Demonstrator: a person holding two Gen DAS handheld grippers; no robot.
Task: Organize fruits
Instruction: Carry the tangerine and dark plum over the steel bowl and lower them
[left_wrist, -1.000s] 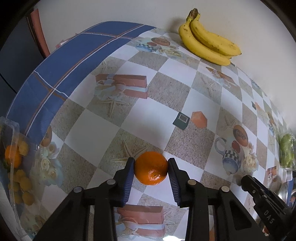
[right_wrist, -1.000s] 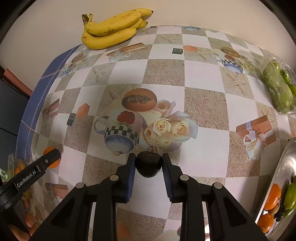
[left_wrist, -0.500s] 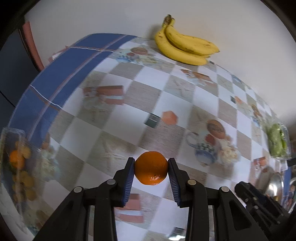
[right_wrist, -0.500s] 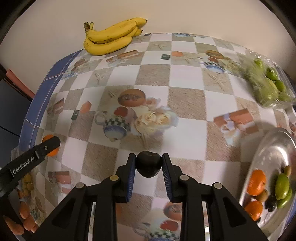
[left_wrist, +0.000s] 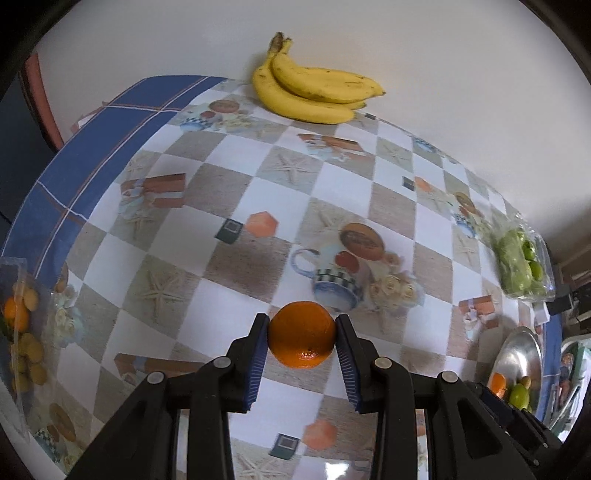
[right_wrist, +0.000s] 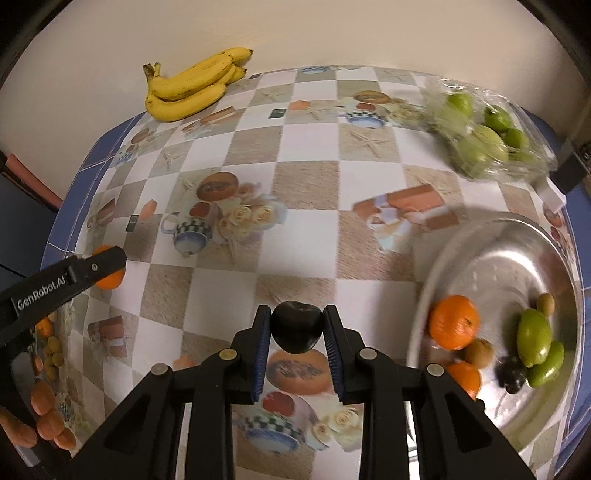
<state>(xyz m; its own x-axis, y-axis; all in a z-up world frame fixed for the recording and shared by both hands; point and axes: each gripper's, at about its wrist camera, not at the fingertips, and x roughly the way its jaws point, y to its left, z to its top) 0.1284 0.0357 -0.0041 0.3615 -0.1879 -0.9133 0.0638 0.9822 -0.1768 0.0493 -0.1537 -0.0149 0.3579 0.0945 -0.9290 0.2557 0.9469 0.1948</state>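
My left gripper (left_wrist: 301, 336) is shut on an orange (left_wrist: 301, 334), held above the patterned tablecloth. My right gripper (right_wrist: 295, 326) is shut on a dark plum (right_wrist: 295, 326), also lifted off the table. A silver tray (right_wrist: 491, 243) lies to the right of the plum and holds oranges (right_wrist: 455, 321), green fruits (right_wrist: 533, 336), small brown fruits and a dark one. In the left wrist view the tray (left_wrist: 524, 339) shows at the far right. In the right wrist view the left gripper (right_wrist: 107, 267) and its orange (right_wrist: 110, 282) sit at the left edge.
A bunch of bananas (left_wrist: 314, 92) lies against the wall at the back. A clear bag of green fruits (right_wrist: 476, 136) rests behind the tray. A plastic pack of small orange and yellow fruits (left_wrist: 20, 332) sits at the left table edge. Blue cloth borders the table.
Both grippers have risen and moved rightward across the table with their fruits still gripped. The silver tray has come into fuller view on the right.
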